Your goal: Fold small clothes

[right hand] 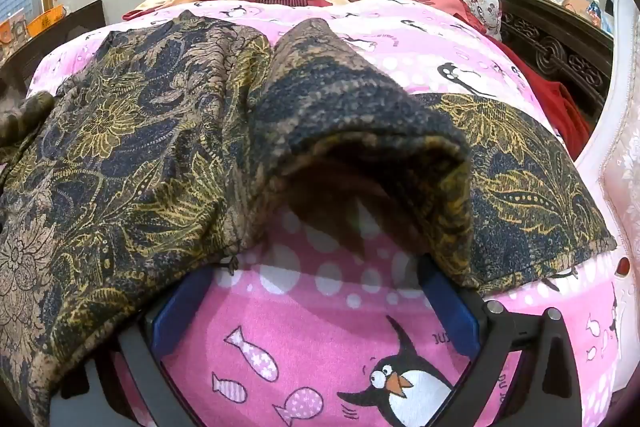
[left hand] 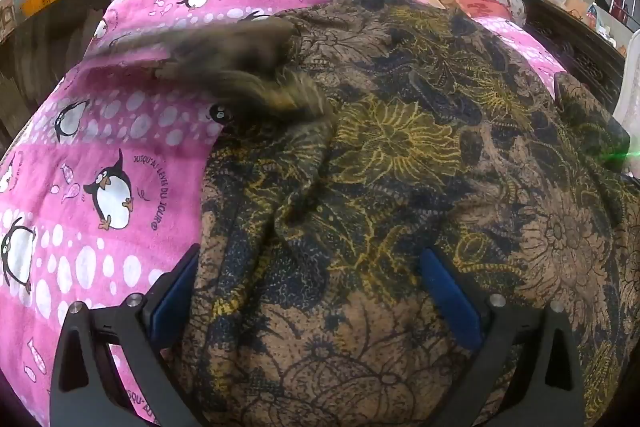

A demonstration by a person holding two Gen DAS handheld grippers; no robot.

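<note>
Both grippers, left gripper (left hand: 310,291) and right gripper (right hand: 316,301), are hovering with fingers spread wide, gripping nothing, apparently lining up on the floral garment (right hand: 132,147) lying rumpled on the pink penguin bedspread (right hand: 320,339).

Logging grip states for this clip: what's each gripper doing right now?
Left gripper: open, fingers wide over the patterned garment, holding nothing.
Right gripper: open, garment draped over its fingers, not clamped.

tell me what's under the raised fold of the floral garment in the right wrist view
Under the lifted fold of the floral garment the pink penguin-print bedsheet shows, with white dots, in shadow. Further back the hollow is too dark and covered to see into.
</note>
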